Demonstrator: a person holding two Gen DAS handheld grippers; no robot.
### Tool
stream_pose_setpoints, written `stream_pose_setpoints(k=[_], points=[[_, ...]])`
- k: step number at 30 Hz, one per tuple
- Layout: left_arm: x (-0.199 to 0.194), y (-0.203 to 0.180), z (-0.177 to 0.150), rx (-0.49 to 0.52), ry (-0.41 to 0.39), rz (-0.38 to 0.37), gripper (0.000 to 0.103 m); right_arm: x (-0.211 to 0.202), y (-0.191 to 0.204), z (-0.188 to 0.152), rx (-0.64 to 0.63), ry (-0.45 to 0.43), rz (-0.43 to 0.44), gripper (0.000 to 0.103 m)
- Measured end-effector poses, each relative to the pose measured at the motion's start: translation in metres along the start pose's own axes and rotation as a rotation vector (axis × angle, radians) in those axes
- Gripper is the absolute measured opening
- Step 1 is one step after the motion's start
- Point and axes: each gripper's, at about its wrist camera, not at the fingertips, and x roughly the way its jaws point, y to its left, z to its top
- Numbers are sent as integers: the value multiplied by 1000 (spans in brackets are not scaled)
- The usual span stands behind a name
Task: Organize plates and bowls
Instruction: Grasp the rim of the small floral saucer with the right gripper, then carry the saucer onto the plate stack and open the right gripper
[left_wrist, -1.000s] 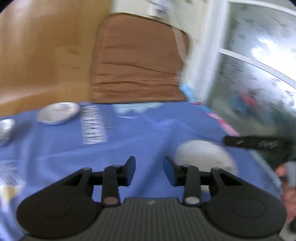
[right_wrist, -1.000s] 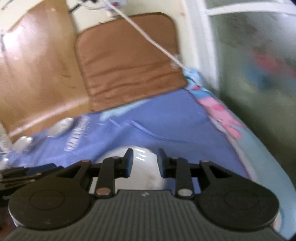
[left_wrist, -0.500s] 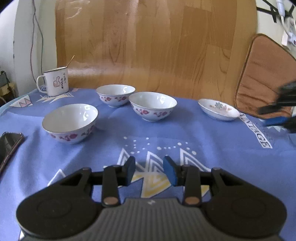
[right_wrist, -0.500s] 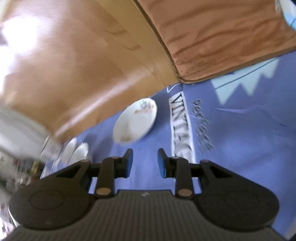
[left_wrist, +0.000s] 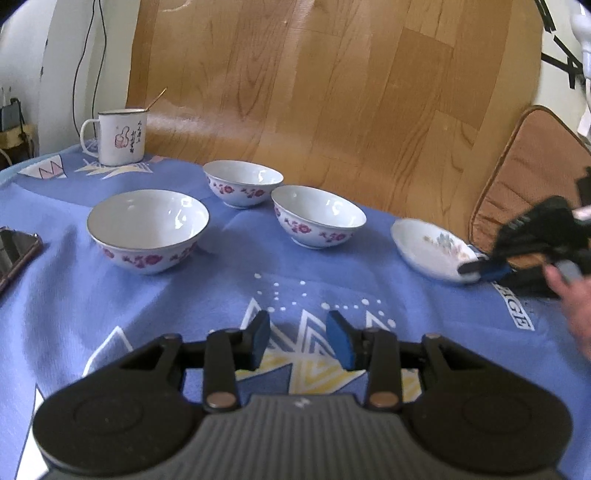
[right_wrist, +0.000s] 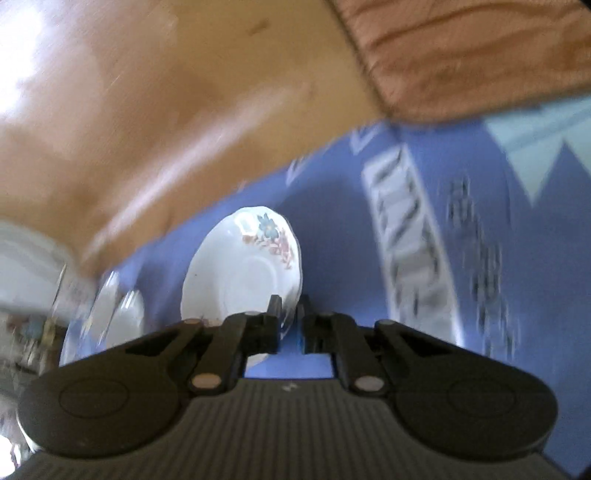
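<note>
While the blue cloth carries everything, the lines run from biggest thing to smallest.

Tabletop (left_wrist: 229, 295): covered in a blue patterned cloth, with a wooden board standing behind it.
Large bowl (left_wrist: 147, 229): sits upright at the left, apart from the others.
Two smaller bowls: one (left_wrist: 317, 216) at centre and one (left_wrist: 242, 182) just behind it, near each other but not nested.
Plate (left_wrist: 430, 249): a small flowered dish at the right of the row, with its near edge tilted up off the cloth.
Mug (left_wrist: 120, 136): far left corner, not part of the job.
Right gripper (right_wrist: 290, 319): fingers narrowed over the plate's rim (right_wrist: 291, 258); through the blur, I judge them closing on it, though firm contact is uncertain.
Left gripper (left_wrist: 299, 339): fingers apart and empty, hovering over the cloth in front of the bowls.
Step in hand: taking up the plate.
Next move: a firm pinch on the rim, then a level lift so the dish does not slip.
</note>
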Motion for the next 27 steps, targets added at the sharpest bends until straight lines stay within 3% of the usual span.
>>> stream_pose_setpoints(k=[2, 5, 9, 13, 18, 21, 22, 23, 25, 27], points=[[-2, -3, -1, 14, -7, 4, 51, -16, 0, -25, -22, 50, 46, 10], [-6, 0, 0, 3, 4, -39, 61, -44, 0, -71, -72, 98, 110, 9], [-21, 16, -5, -103, 55, -134, 58, -70, 1, -124, -152, 152, 128, 11], [-44, 16, -9, -113, 88, -149, 54, -87, -2, -152, -211, 181, 165, 13], [-70, 4, -7, -68, 102, -154, 54, -94, 6, -160, -284, 108, 133, 16], [-68, -3, -9, -48, 157, -154, 54, -93, 9, -161, -279, 60, 123, 16], [-65, -5, -11, -46, 177, -154, 50, -86, 9, -159, -272, 46, 120, 16], [-60, -7, -14, -44, 201, -149, 34, -86, 7, -158, -265, 33, 119, 16], [-55, -8, -21, -57, 224, -161, 15, -89, 4, -158, -248, 18, 128, 14], [-58, -11, -22, -59, 227, -170, 11, -91, 4, -160, -247, 19, 138, 10]])
